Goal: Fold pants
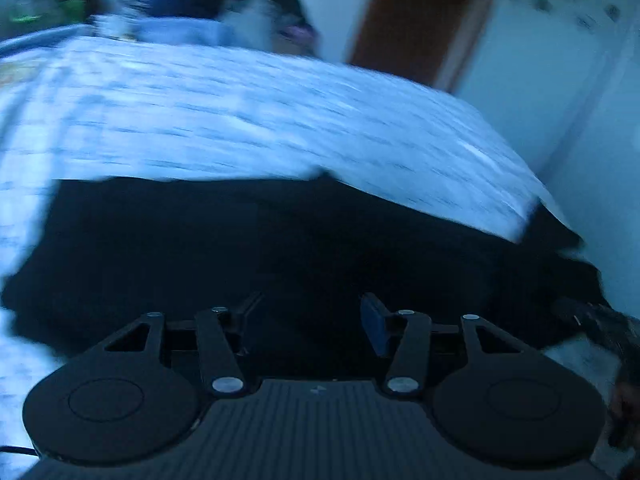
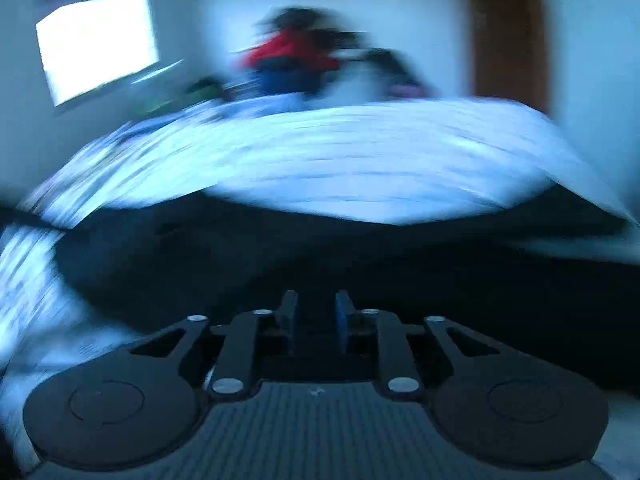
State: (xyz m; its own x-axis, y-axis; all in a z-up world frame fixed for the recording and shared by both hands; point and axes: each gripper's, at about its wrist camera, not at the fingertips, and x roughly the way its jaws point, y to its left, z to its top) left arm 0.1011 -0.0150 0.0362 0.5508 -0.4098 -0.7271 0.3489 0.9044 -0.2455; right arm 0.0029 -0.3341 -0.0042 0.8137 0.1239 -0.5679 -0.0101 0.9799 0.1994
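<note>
Pants (image 1: 260, 248), dark and soft, made of cloth, lie spread across the near side of the bed with the pale blue patterned sheet (image 1: 240, 120). In the left wrist view they fill the middle of the picture from about 9 o'clock to 3 o'clock, with the sheet above them at 12 o'clock.

Both views are blurry, so small folds and seams are hard to see.

Left claw (image 1: 310, 312) sits at 6 o'clock, over the dark cloth. Its two fingers stand about half apart and nothing is between them. At about 4 o'clock in the same view, something dark and fuzzy shows at the edge; I cannot tell what it is.

Right claw (image 2: 314, 306) also sits at 6 o'clock in its own view, above the pants (image 2: 360, 264). Its fingers are close together with only a thin gap, and no cloth looks pinched in it.

I think the pants are light and floppy. They will bend and sag, not stay stiff, and they will not break. Loose cloth can slip, so a pinch should take a good bit of it. The best places to grab look like the outer edges or corners, one for each claw, so the cloth lifts flat and even.
</note>
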